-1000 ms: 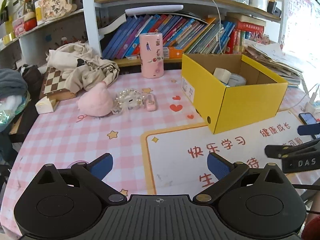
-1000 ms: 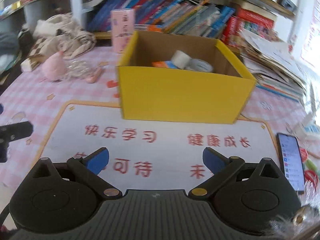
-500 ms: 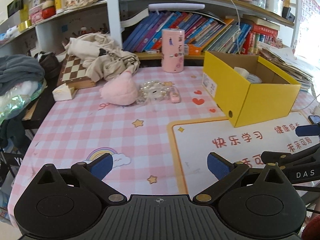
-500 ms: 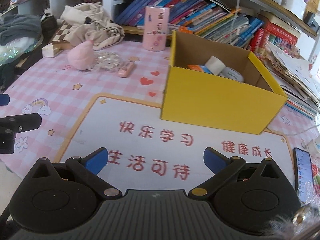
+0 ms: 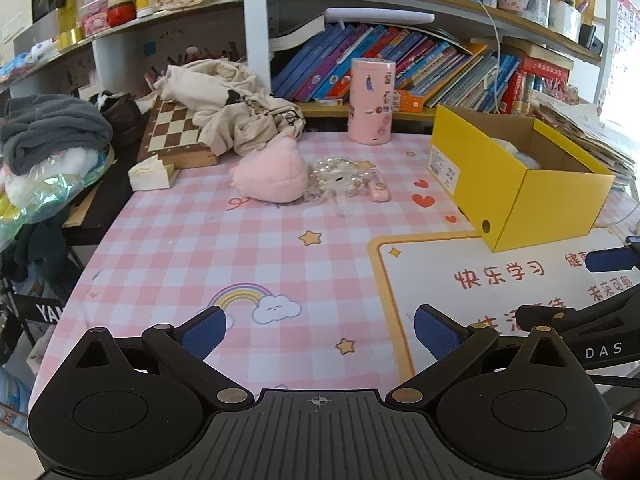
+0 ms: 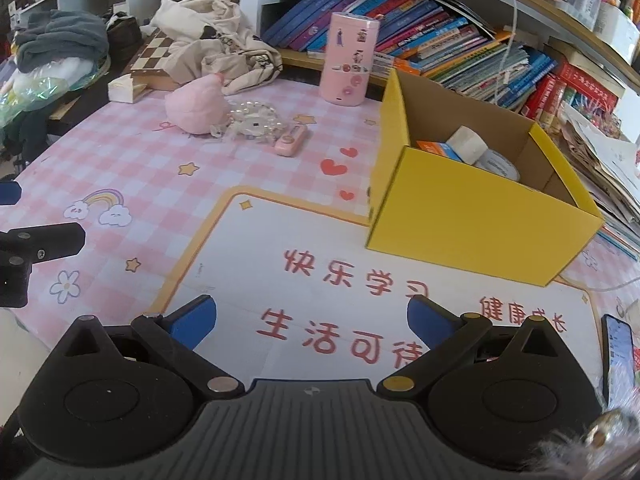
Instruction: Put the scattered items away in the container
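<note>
With both sets of fingers spread wide and empty, best reach the left gripper (image 5: 320,326) low around the pink plush (image 5: 272,178), perhaps snagging adjacent beads (image 5: 340,172), then carry to yellow box (image 5: 520,192).

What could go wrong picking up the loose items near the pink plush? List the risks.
1. The bead string touches both the pink plush and the small pink case; grabbing one may drag the others.
2. The pink tumbler stands upright just behind them and could be knocked over.
3. The yellow box looks light, and a carelessly dropped item might shift it.
</note>
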Demonstrator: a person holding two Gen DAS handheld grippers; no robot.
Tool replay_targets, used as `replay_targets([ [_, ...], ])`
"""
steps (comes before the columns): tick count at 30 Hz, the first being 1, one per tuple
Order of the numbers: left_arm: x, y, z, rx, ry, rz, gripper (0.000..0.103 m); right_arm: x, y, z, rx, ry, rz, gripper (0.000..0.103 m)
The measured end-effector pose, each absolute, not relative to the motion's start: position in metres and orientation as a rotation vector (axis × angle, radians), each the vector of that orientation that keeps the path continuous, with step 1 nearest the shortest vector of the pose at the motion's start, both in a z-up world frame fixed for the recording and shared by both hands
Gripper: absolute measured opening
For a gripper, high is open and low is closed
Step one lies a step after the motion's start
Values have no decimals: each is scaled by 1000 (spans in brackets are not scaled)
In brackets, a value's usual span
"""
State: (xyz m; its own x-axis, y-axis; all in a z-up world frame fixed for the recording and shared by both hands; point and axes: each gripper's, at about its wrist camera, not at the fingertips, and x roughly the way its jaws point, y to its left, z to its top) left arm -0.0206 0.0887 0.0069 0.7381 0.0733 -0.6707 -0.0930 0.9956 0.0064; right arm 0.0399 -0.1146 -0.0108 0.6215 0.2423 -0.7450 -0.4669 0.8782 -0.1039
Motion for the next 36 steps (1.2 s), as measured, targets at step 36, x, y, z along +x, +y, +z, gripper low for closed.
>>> replay_targets([
  [36, 4, 119, -7, -68, 785, 168, 102, 73, -49, -23, -443, 776, 605, 103],
])
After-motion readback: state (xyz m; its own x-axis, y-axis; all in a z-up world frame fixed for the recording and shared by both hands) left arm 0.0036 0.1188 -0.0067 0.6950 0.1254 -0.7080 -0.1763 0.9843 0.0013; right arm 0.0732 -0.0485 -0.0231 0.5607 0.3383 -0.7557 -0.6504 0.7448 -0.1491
